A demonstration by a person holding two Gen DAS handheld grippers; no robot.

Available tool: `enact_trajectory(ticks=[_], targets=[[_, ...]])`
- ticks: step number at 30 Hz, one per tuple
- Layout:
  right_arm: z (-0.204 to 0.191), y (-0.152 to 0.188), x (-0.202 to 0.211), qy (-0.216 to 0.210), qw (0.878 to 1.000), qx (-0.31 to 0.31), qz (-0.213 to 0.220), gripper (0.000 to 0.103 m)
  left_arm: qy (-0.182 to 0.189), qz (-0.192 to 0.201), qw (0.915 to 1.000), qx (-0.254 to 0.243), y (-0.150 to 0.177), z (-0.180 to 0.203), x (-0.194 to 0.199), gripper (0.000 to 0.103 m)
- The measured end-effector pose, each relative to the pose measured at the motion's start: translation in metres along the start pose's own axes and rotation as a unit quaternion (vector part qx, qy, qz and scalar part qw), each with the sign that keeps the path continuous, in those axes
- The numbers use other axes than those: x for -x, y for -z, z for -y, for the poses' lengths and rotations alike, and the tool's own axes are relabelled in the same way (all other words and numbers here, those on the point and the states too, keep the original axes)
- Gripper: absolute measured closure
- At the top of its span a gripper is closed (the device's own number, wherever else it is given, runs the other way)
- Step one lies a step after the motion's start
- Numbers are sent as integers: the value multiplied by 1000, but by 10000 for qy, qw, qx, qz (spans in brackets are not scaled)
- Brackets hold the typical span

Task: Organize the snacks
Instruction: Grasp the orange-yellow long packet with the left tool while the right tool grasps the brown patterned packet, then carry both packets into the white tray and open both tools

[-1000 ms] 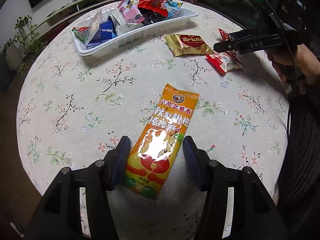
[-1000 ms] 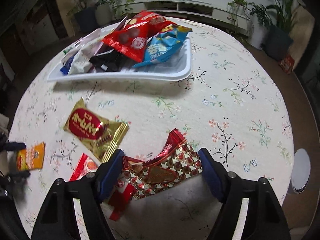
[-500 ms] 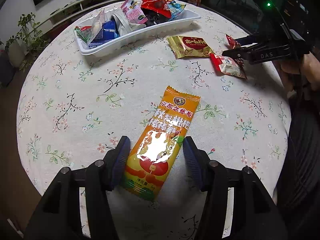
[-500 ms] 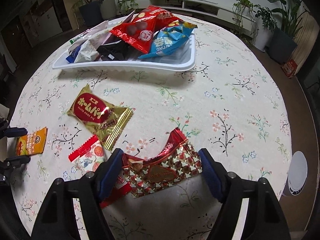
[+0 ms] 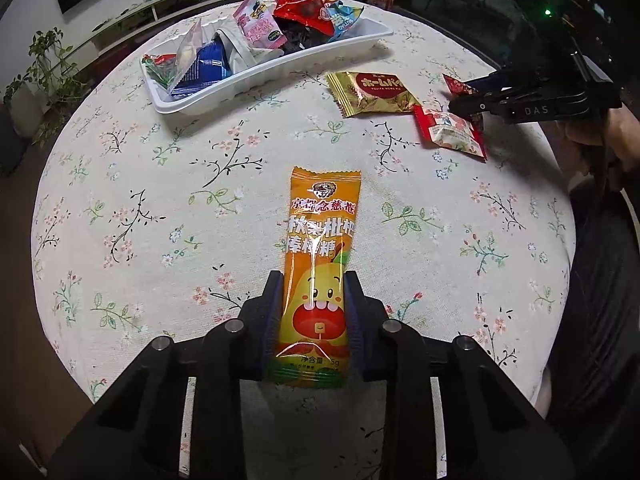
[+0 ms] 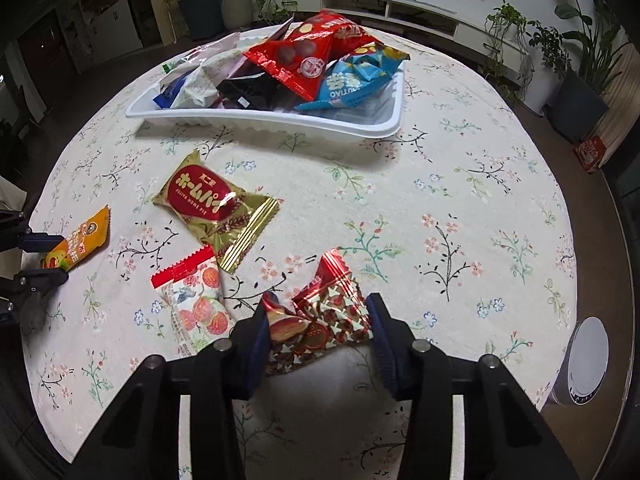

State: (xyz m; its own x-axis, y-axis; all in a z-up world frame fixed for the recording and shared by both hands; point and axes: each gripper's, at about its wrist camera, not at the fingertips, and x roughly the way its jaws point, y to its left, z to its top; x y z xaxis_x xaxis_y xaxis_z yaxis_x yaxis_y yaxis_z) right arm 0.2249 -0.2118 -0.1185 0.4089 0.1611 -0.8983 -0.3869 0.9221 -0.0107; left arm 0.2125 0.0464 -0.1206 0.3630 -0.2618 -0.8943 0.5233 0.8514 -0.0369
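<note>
My left gripper (image 5: 313,284) is shut on the lower end of a long orange candy packet (image 5: 320,256), which points toward the white tray (image 5: 280,68) full of snacks. My right gripper (image 6: 316,316) is shut on a red and gold patterned packet (image 6: 320,320), crumpling it between the pads. The orange packet also shows in the right wrist view (image 6: 78,244). The white tray (image 6: 360,128) holds several packets at the far side of the round table.
A gold Home Pie packet (image 6: 216,208) and a red strawberry packet (image 6: 196,304) lie loose on the floral tablecloth, left of my right gripper. A white round device (image 6: 584,364) sits past the table's right edge. Plants and a low shelf stand behind.
Both grippers closed on their packets: the left on the orange packet, now straightened and lifted, the right on the red and gold packet, which buckled upward.
</note>
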Motion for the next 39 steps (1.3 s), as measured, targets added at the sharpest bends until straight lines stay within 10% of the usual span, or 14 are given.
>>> enact_trajectory(ticks=[27,39], targets=[[10,4,52,-224,9958,-234,857,66,285,721,9954,558,-6,-8,42,86],[-4,-26,77,-443,9906,-195,1280,66,323,1607,9805,1084,-60,-34,80,86]])
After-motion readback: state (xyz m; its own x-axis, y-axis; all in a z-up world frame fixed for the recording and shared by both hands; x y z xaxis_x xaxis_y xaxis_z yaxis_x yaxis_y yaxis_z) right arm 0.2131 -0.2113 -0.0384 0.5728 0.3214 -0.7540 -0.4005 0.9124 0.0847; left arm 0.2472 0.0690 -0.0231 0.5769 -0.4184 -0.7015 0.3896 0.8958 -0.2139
